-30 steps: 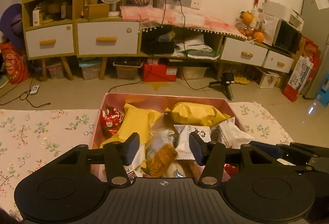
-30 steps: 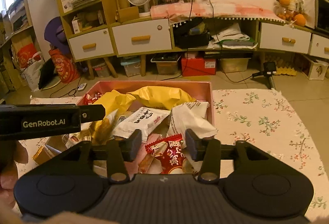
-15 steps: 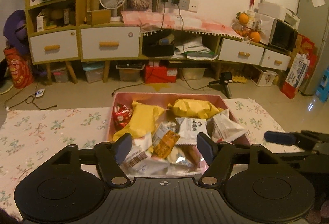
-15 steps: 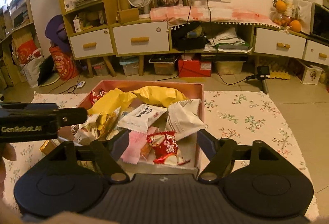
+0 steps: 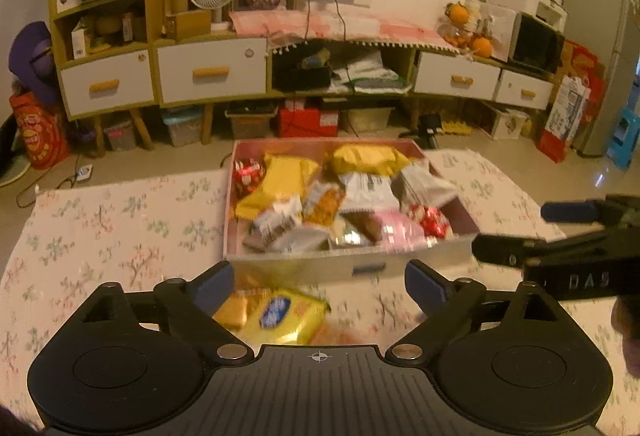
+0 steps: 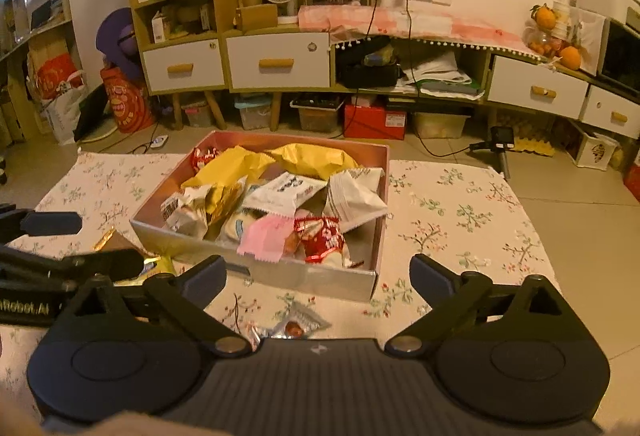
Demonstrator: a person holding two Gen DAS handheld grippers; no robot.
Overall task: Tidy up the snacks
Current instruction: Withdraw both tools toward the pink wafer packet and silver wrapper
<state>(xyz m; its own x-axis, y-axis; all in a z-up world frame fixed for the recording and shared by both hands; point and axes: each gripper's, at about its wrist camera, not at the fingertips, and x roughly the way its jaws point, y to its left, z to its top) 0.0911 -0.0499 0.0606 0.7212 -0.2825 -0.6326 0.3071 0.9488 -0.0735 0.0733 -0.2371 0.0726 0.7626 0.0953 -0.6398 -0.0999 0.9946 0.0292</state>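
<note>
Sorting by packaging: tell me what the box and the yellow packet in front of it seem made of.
Box: likely cardboard, matte, with flat stiff walls and a pinkish lining. Yellow packet: probably glossy plastic or foil film, given its shine and crinkles; blur leaves it open.

Left gripper [image 5: 319, 286] and right gripper [image 6: 318, 274] angle downward side by side, jaws just opened wide, nothing between.

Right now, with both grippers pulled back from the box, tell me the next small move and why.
Probably lower the left gripper onto the yellow packet lying on the floral cloth in front of the box. Its fingers have just been opening and hold nothing; the packet lies right below them, outside the box. The right gripper, also open and empty, could take the small clear-wrapped snack after.
</note>
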